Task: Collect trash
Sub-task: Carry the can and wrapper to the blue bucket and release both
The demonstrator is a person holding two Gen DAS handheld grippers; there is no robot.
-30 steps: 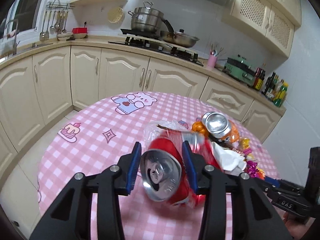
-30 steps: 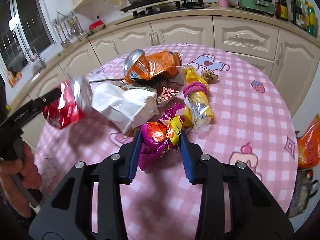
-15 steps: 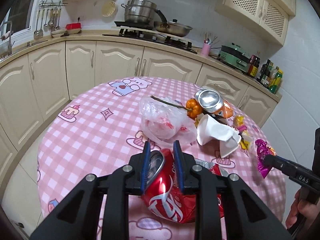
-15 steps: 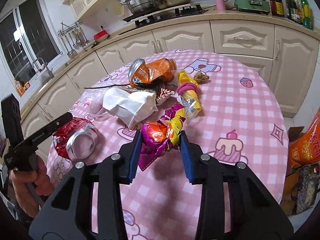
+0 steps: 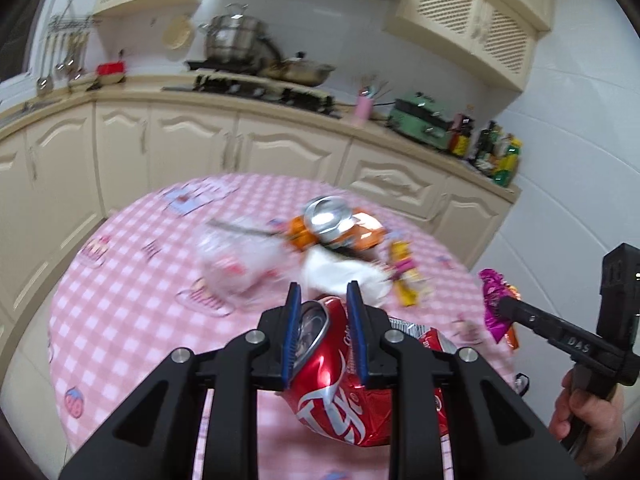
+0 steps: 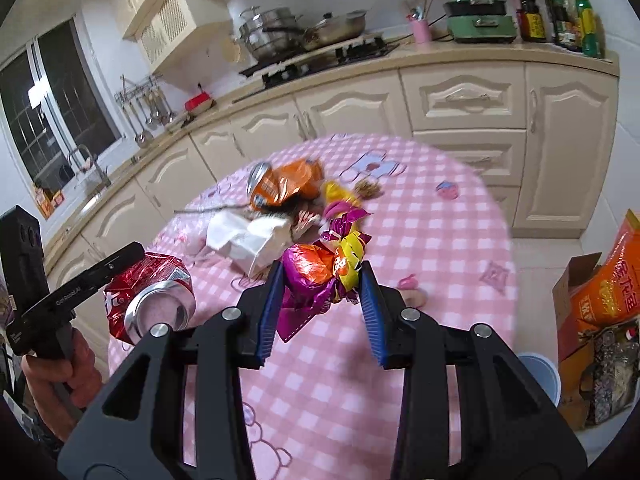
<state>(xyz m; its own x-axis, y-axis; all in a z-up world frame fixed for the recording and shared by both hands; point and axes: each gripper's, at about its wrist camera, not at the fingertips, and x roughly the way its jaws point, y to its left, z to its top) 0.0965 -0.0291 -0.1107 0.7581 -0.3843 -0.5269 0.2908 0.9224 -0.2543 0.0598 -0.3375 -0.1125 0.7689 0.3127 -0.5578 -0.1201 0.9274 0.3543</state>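
A: Left gripper (image 5: 323, 330) — what's in it?

B: A crushed red can (image 5: 340, 384), pinched near its top rim between the blue pads. The body hangs below the fingers in the lower centre of the left wrist view. Gripping at the rim likely suits a dented can: it is the stiffest part left.

A: And the right gripper (image 6: 320, 304)?

B: Closed on a wad of foil wrappers (image 6: 324, 272), purple, orange and yellow, bunched at centre frame. The left pad presses the wad; on the right I can't say for sure that the pad touches, since a gap shows lower down. Crinkly and light, so it should hold with a loose squeeze.

A: Both lifted?

B: Seems so — in the right wrist view the can sits at lower left, clear of the pink checked table (image 6: 440, 248). The left view is blurred, so I wouldn't swear to the height.

A: What remains on the table?

B: A pile at upper centre: an orange can (image 6: 280, 190) on its side, a white tissue (image 6: 252, 240) in front of it, a yellow packet (image 5: 402, 272) to its right, and a clear plastic bag (image 5: 236, 260) to the left in the left view. No bin identified; a blue rim (image 6: 538, 368) at lower right could be one.

A: Stage?

B: Two pieces in hand, awaiting disposal; most of the pile not yet collected.
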